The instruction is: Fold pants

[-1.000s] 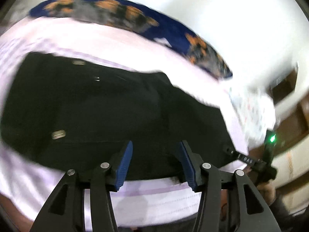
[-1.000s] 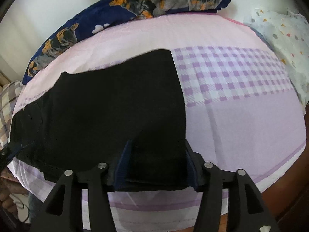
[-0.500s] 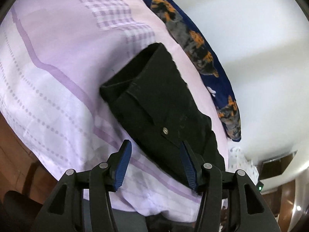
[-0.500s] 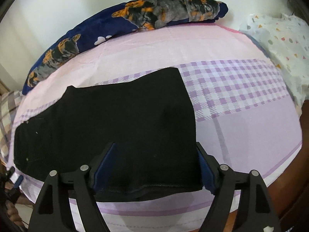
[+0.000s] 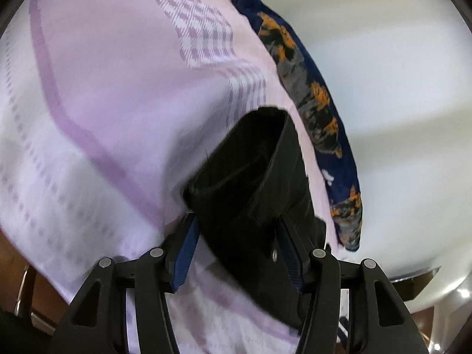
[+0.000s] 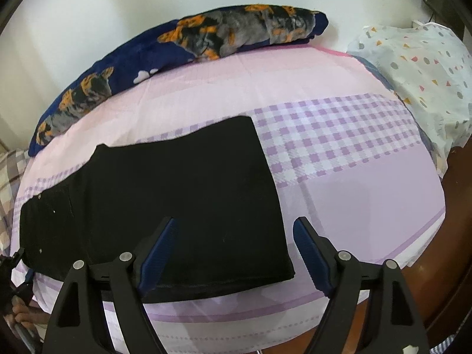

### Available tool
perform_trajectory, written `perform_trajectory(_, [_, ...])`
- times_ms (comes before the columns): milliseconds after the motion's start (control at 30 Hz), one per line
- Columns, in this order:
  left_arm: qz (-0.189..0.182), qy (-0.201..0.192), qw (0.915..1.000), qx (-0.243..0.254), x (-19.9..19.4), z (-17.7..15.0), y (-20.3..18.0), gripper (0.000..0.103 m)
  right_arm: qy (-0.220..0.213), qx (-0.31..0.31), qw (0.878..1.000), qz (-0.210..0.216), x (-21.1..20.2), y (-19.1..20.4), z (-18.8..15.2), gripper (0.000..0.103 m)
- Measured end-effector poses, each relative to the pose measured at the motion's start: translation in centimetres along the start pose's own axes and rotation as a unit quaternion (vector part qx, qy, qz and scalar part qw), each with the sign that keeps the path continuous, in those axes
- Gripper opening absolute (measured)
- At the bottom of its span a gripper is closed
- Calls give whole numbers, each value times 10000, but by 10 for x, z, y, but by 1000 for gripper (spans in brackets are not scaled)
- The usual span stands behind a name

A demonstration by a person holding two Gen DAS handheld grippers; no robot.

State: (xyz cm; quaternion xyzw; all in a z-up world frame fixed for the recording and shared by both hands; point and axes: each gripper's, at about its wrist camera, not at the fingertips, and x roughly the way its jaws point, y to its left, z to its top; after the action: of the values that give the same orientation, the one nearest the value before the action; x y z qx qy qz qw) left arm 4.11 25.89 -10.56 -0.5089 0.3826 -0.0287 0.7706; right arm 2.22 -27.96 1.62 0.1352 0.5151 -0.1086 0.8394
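Black pants (image 6: 165, 200) lie flat on the bed, folded lengthwise, waist end at the left and leg hems at the right near the front edge. My right gripper (image 6: 236, 253) is open and empty just above the hem end. In the left wrist view the waist end of the pants (image 5: 253, 194) is raised off the sheet and fills the gap between the blue pads of my left gripper (image 5: 239, 247). The jaws stand wide apart with the cloth between them; whether the pads press on it does not show.
A lilac and pink checked sheet (image 6: 339, 159) covers the bed. A navy blanket with an orange print (image 6: 206, 38) lies along the wall. A white patterned pillow (image 6: 419, 67) sits at the right. The wooden bed frame (image 6: 442, 265) runs along the front.
My right gripper opened, let go of the hem end and drew back. My left gripper swung round and moved onto the waist end, which now stands up between its pads.
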Motion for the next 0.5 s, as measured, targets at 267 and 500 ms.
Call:
perform_trajectory(267, [262, -134, 9996, 26, 4, 5, -5, 26, -31, 4, 9998, 220, -2, 15, 4, 79])
perform_trajectory(500, [166, -211, 9906, 1342, -13, 0, -101, 22, -169, 57, 9987, 476, -9, 16, 10, 79])
